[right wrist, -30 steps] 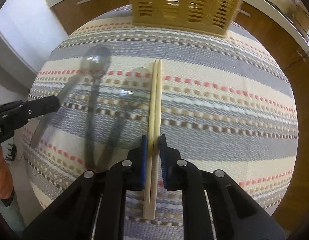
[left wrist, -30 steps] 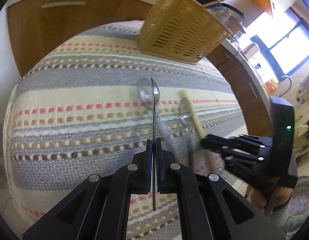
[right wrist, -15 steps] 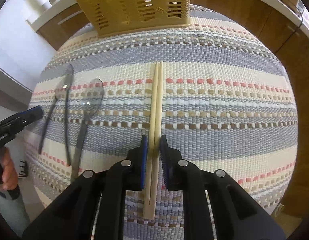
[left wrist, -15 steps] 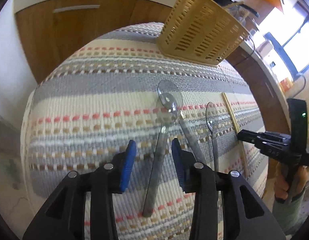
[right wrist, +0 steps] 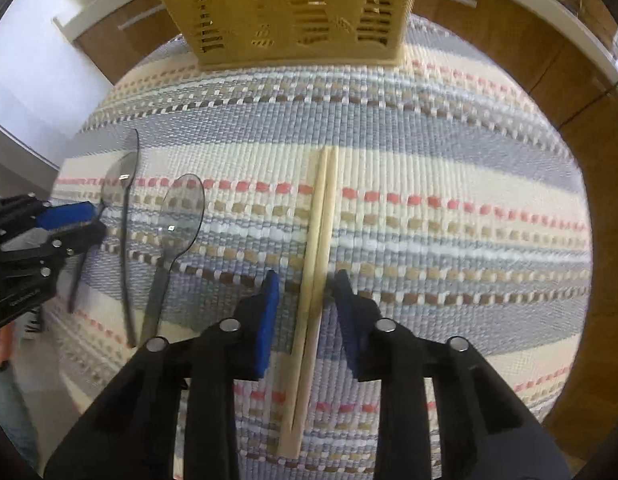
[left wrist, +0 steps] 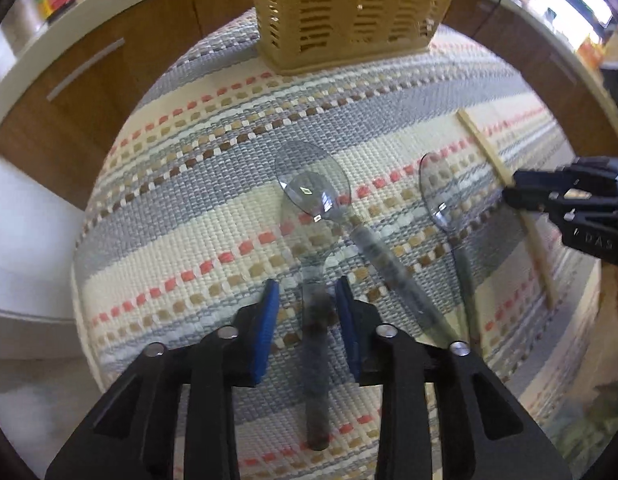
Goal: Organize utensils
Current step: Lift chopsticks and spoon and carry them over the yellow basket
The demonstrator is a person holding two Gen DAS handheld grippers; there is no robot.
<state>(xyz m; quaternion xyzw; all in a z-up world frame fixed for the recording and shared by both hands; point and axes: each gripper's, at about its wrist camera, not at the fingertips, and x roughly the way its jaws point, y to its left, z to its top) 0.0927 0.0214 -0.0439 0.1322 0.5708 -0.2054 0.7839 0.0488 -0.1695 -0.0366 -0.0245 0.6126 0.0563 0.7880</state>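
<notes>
In the left wrist view, the left gripper (left wrist: pixel 307 314) straddles a clear spoon's (left wrist: pixel 315 240) handle at lower centre, jaws closing but not yet touching it, on the striped mat (left wrist: pixel 169 248). In the right wrist view, the right gripper (right wrist: pixel 305 306) stands apart around the chopsticks (right wrist: pixel 319 264) at frame centre, below the basket (right wrist: pixel 285 12).
</notes>
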